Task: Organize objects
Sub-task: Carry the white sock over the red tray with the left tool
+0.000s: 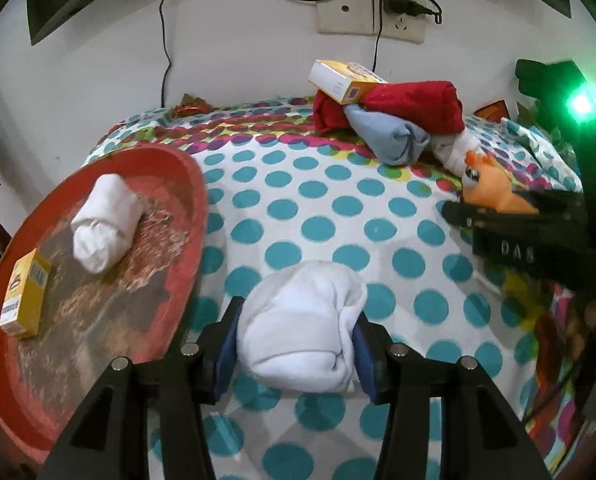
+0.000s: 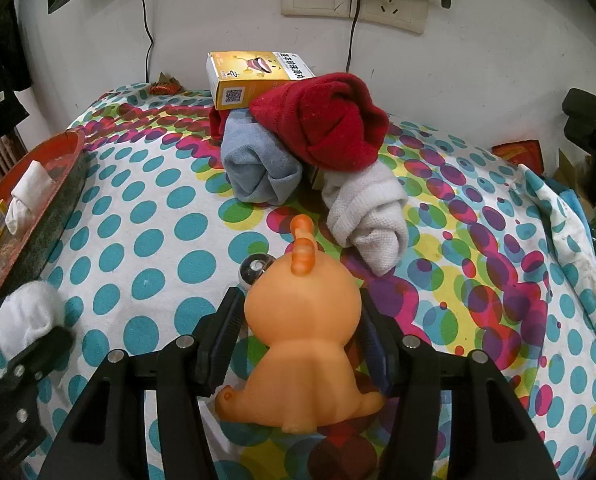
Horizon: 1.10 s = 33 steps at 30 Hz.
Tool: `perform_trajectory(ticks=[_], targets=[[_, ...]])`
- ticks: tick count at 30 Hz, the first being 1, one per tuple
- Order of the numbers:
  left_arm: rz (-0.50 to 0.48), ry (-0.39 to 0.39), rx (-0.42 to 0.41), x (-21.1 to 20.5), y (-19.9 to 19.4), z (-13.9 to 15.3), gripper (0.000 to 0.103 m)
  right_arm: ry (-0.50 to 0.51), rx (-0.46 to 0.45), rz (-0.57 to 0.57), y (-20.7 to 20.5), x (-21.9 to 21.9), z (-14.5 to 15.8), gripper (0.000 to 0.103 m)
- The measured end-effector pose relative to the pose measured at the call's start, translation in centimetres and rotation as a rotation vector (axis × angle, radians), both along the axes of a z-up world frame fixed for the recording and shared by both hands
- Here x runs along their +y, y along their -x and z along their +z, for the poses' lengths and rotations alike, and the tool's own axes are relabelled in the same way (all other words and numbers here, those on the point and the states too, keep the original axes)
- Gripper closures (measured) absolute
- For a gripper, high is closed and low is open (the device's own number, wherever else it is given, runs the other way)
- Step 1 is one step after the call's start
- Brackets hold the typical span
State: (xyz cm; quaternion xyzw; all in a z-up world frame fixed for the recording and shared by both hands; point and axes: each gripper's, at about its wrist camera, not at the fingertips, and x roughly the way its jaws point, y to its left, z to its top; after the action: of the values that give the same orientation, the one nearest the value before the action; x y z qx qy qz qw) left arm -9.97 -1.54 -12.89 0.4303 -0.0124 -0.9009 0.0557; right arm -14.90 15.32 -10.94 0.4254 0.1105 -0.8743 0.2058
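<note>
1. Bottom centre of the left wrist view, the left tool (image 1: pixel 296 334) clenches a white sock roll (image 1: pixel 300 328), carried beside the red tray (image 1: pixel 196 216), probably to join the sock roll (image 1: pixel 104 228) and yellow box (image 1: pixel 26 294) there.
2. The right tool (image 2: pixel 302 334) grips an orange toy (image 2: pixel 302 344) over the dotted bed (image 2: pixel 158 240).
3. Farther back lie a red sock bundle (image 2: pixel 330 120), a grey one (image 2: pixel 258 168), a white one (image 2: pixel 370 216) and a box (image 2: pixel 254 76), unsorted.

on the black body of my right gripper (image 1: pixel 502 236), seen from my left camera, i read the letters "das". the yellow box (image 2: pixel 254 76) on the sock pile carries a qr code on its end and a row of chinese characters on top, too small for me to read. the yellow box in the tray (image 1: pixel 26 294) shows a barcode and unreadable print.
</note>
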Motion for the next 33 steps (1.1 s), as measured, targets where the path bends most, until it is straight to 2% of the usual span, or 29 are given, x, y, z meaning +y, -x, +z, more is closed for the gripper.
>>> perform_trajectory(ticks=[10,17,24,33], targets=[[-0.012,-0.026,-0.013,-0.4,-2.4,0.7,0.053,0.000,0.000,-0.001,-0.1,-0.1,0.0,0.051],[-0.017,-0.037,0.034,-1.1,-3.9,2.8,0.053,-0.001,0.001,-0.001,0.0,-0.1,0.1,0.051],[0.015,-0.055,0.066,-3.1,-5.1,4.4,0.053,-0.003,0.001,-0.002,0.0,0.0,0.1,0.051],[0.118,-0.073,0.093,-8.0,-6.0,5.8,0.053,-0.003,0.002,-0.003,0.0,0.0,0.1,0.051]])
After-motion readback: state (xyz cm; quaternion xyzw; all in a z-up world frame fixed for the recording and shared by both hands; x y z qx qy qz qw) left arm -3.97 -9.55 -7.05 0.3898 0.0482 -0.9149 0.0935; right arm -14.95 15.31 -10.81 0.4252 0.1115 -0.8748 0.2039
